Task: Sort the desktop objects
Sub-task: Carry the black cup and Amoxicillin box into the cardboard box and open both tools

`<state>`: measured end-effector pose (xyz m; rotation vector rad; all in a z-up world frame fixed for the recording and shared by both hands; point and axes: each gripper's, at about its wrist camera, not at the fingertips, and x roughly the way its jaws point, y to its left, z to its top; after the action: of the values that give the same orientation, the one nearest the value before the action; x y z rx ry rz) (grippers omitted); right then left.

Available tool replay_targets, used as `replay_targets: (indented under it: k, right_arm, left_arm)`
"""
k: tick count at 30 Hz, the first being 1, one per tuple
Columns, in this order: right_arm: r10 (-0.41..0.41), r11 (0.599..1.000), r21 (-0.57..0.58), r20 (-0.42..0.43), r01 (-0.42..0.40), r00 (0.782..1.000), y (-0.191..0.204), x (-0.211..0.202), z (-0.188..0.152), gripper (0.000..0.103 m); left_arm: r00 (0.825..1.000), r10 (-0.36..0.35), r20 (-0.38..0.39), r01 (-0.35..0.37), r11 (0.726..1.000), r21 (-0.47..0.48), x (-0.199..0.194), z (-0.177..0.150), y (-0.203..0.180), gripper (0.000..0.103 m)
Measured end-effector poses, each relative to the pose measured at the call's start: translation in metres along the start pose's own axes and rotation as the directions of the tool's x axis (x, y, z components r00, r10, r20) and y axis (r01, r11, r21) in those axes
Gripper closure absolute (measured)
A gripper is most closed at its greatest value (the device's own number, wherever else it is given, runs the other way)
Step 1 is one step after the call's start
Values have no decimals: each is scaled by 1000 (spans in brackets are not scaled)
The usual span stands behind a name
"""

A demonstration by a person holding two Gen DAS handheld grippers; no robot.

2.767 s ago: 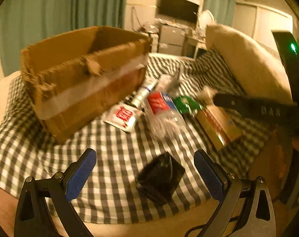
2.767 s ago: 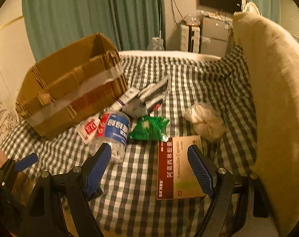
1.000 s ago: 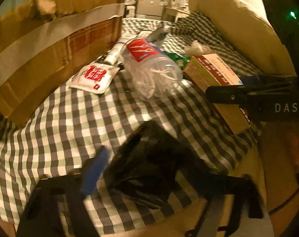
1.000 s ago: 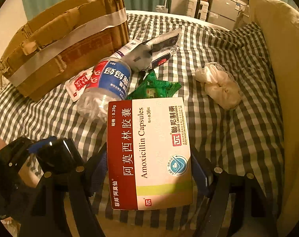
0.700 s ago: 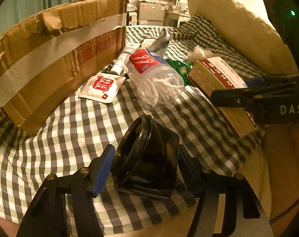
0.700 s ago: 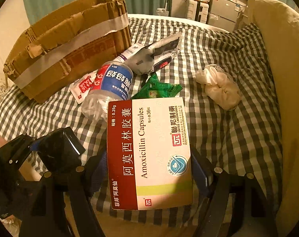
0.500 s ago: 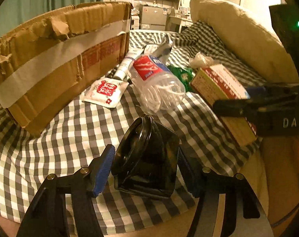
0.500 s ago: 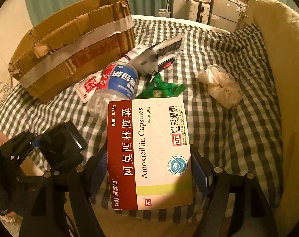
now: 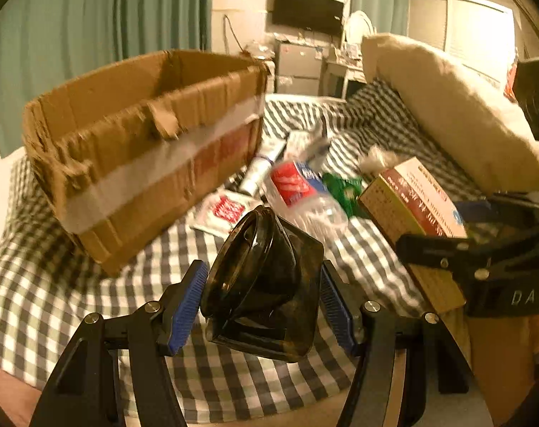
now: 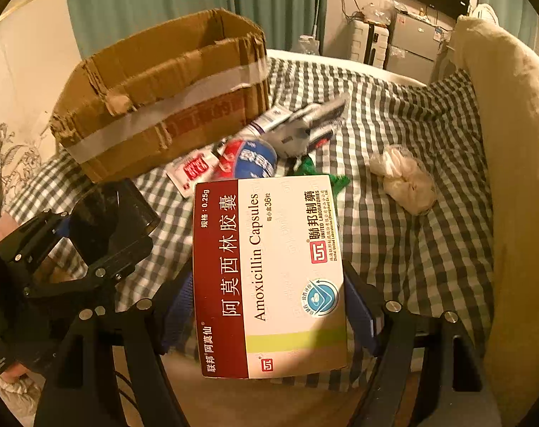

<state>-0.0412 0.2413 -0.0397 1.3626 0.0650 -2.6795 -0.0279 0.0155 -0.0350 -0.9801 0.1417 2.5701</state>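
My left gripper (image 9: 266, 297) is shut on a black plastic container (image 9: 266, 284) and holds it above the checked cloth; it also shows in the right wrist view (image 10: 109, 220). My right gripper (image 10: 269, 306) is shut on a red-and-white Amoxicillin box (image 10: 269, 274), lifted off the cloth; the box also shows in the left wrist view (image 9: 412, 199). An open cardboard box (image 9: 145, 142) stands at the back left, also in the right wrist view (image 10: 162, 92).
On the cloth lie a crushed water bottle (image 9: 305, 192), a red-and-white sachet (image 9: 223, 210), a tube (image 9: 262, 167), a green wrapper (image 9: 340, 188) and a crumpled tissue wad (image 10: 404, 178). A beige cushion (image 10: 511, 142) borders the right side.
Both grippers closed on their objects and lifted them. Over the last half second both have risen and pulled back, so the cardboard box's open top comes into view.
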Motion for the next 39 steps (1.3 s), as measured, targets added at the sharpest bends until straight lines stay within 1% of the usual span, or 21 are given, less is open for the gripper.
replay_targets:
  k: [7,9,14,19,21,24,27,29,32,33,35,38,39]
  right_arm:
    - [28,1000,-3,34,-28,999,9,-13,12,28]
    - [39,999,-4,38,-38,999,11,-15,15,28]
    - [67,998,0,58,-67,996,14,-19,27,28]
    - [104,995,0,88,-104,991,18,-26,41,28]
    - [121,992,2,106,-122,987,18,-31,47,28]
    - [177,983,24,121,-181,977,14,-37,63,28]
    - [223,972,44,151,-232,963,14,-42,84,28]
    - [234,969,37,179,-245,955,17,-43,102,28]
    - [242,967,28,215,-254,946,26,-38,128,28]
    - [250,965,26,223,-262,942,29,-35,136,28]
    - [260,962,22,240,-273,935,37,-26,153,28]
    - [254,964,10,240,-264,937,52,-7,169,28]
    - [250,966,5,239,-259,938,56,0,174,28]
  left_arm:
    - [999,40,17,-40,999,-34,-12,15,7,38]
    - [999,39,9,-38,998,-40,-13,19,10,38]
    - [996,81,41,-79,996,-49,-23,31,18,38]
    - [991,105,78,-99,992,-82,-39,44,31,38]
    - [990,106,97,-96,990,-104,-49,52,38,38]
    - [983,117,143,-97,985,-140,-65,66,50,38]
    - [972,156,173,-127,977,-169,-76,82,65,38]
    - [963,186,196,-150,971,-185,-79,93,76,38]
    - [951,233,202,-192,960,-202,-73,109,94,38]
    - [951,242,192,-200,956,-213,-67,114,100,38]
    - [954,242,178,-192,947,-258,-52,124,117,38]
    - [952,253,174,-197,938,-286,-35,129,131,38]
    - [956,240,170,-184,939,-291,-29,130,135,38]
